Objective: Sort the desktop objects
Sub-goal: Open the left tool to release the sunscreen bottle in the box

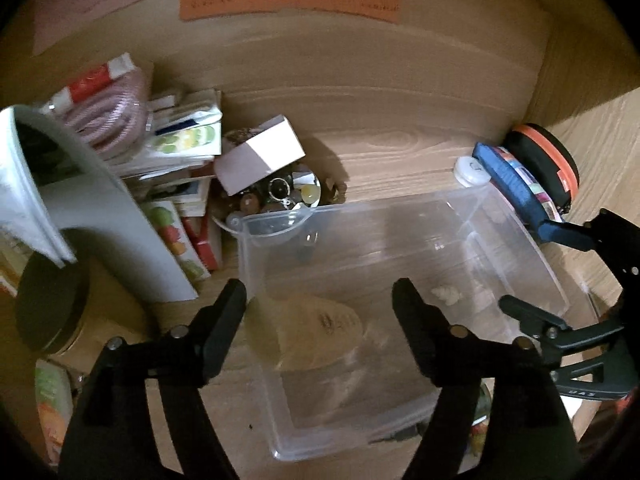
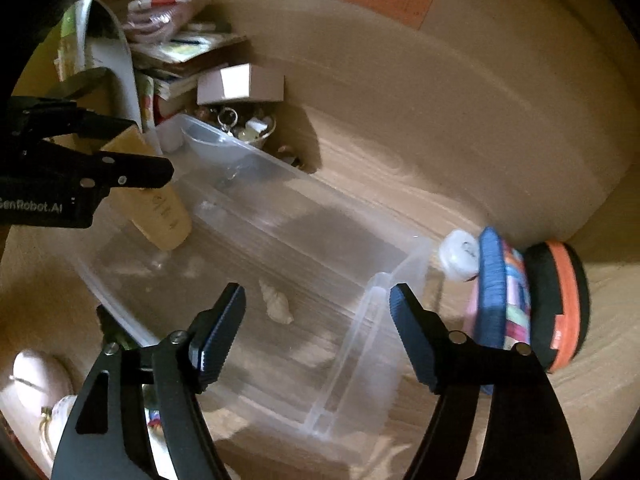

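Note:
A clear plastic bin (image 1: 532, 248) (image 2: 416, 248) sits on the wooden desk. A cream tube (image 1: 320, 328) (image 2: 160, 208) hangs between my left fingers over the bin's near-left corner; in the right wrist view the left gripper's (image 2: 140, 152) jaws close on its end. A pale seashell (image 1: 444, 295) (image 2: 276, 304) lies on the bin floor. My left gripper (image 1: 320, 300) looks wide in its own view. My right gripper (image 2: 318, 304) is open and empty above the bin's right end; it also shows in the left wrist view (image 1: 556, 280).
A stack of books and packets (image 1: 176, 152) (image 2: 180, 52), a white box (image 1: 260, 156) (image 2: 240, 84) and a bowl of trinkets (image 1: 288, 196) (image 2: 244, 128) lie left and behind the bin. A blue pouch (image 1: 516, 184) (image 2: 504, 292), orange-black case (image 1: 552, 160) (image 2: 564, 304) and white cap (image 1: 472, 172) (image 2: 458, 258) lie right.

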Demonstrator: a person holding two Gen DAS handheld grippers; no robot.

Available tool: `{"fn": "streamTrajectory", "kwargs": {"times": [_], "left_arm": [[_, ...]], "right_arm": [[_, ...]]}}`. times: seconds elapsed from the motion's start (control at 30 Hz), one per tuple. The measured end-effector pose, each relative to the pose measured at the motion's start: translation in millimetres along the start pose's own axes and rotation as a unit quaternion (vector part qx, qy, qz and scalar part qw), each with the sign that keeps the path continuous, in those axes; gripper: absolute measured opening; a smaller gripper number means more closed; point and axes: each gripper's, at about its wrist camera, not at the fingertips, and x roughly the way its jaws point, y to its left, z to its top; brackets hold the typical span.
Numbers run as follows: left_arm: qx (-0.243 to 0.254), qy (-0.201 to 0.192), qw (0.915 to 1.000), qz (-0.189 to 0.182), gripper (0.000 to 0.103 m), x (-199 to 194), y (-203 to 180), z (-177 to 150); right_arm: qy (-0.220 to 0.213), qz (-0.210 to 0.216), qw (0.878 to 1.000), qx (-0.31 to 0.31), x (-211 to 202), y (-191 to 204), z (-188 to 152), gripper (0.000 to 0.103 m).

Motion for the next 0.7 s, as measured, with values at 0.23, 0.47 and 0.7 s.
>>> {"fn": "streamTrajectory", "kwargs": {"times": [0.23, 0.47, 0.7], "left_arm": [[0.010, -0.004, 0.9998, 0.014, 0.080, -24.3, -2.0, -16.1], [0.034, -0.033, 0.9982, 0.037, 0.091, -57.3, -14.2, -38.8], [0.060, -0.039, 0.9963, 0.048, 0.094, -77.8, -23.3, -74.5]], "right_arm": [[-0.025, 0.002, 1.000, 0.010, -31.2, 0.2, -15.0, 0.073], [-0.044, 0.009, 0.998, 0.035, -57.2, -3.0, -36.2, 0.074], [-0.057, 0.033, 0.995, 0.077, -78.2, -18.5, -60.7, 0.077]]}}
